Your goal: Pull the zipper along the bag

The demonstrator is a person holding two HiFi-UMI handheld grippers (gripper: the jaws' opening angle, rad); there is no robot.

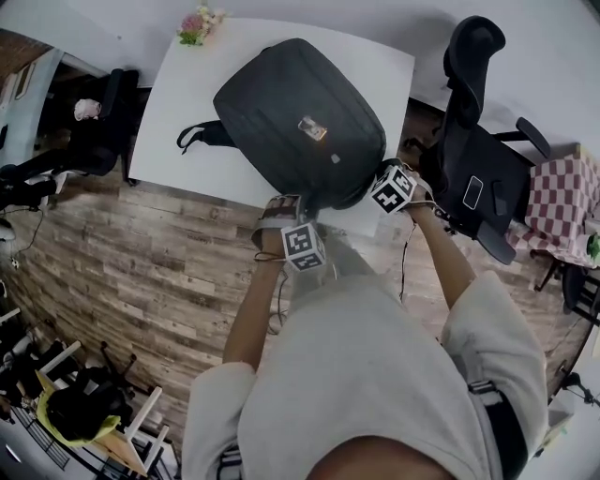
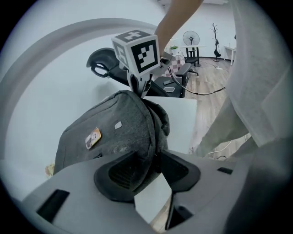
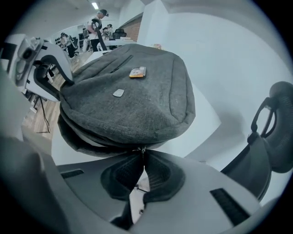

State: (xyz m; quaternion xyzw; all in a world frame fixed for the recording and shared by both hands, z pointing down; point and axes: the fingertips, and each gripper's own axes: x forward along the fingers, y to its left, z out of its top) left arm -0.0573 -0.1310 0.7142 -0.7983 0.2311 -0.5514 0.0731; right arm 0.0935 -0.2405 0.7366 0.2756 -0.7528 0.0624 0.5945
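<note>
A dark grey backpack [image 1: 300, 122] lies flat on the white table [image 1: 187, 84], its near end at the table's front edge. My left gripper [image 1: 281, 208] is at the bag's near left corner. In the left gripper view, that gripper [image 2: 155, 162] has a fold of the bag's edge [image 2: 151, 137] pinched between its pads. My right gripper [image 1: 370, 190] is at the bag's near right corner. It [image 3: 143, 159] is shut on the small metal zipper pull [image 3: 143, 150]. Left of the pull, the zip [image 3: 87, 137] gapes open along the bag's rim.
A black office chair [image 1: 478, 159] with a phone [image 1: 472, 192] on its seat stands just right of the table. Behind it is a red-checked cloth [image 1: 562, 202]. Flowers [image 1: 197, 23] sit at the table's far left corner. A bag strap [image 1: 202, 136] trails off the bag's left side.
</note>
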